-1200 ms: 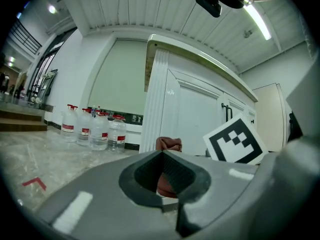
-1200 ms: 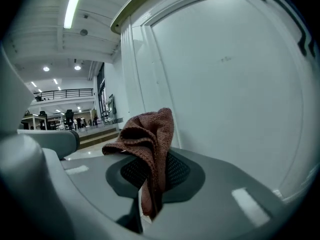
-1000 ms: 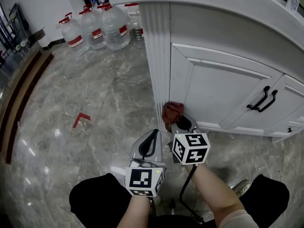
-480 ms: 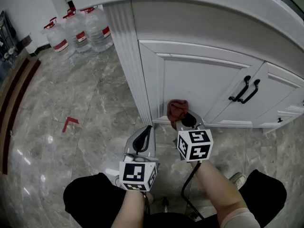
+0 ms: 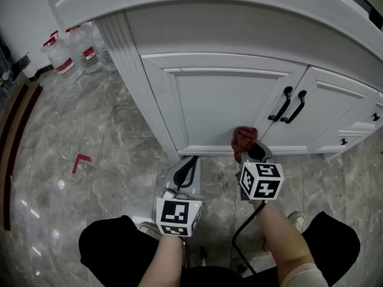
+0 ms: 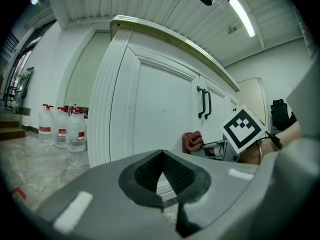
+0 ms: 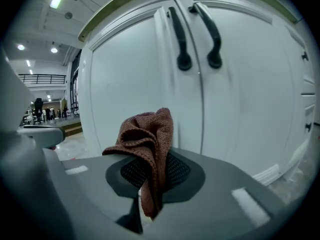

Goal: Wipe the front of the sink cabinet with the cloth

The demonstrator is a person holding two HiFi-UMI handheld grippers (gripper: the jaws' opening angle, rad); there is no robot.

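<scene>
bottle labels (image 6: pixel 45 130) too small

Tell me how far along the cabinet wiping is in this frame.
Done: the cloth is clamped in the right gripper. In hand: it sits low by the left door, near its inner edge; contact cannot be confirmed. Left: neither door shows wipe marks, so coverage is unclear; higher areas and the right door likely remain. The left gripper is shut and empty.

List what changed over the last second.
The right claw, shut on the crumpled reddish-brown cloth, slid rightward along the base of the white wooden cabinet, from the fluted corner post to below the black door handles. The left claw stayed shut, empty, hanging back.
</scene>
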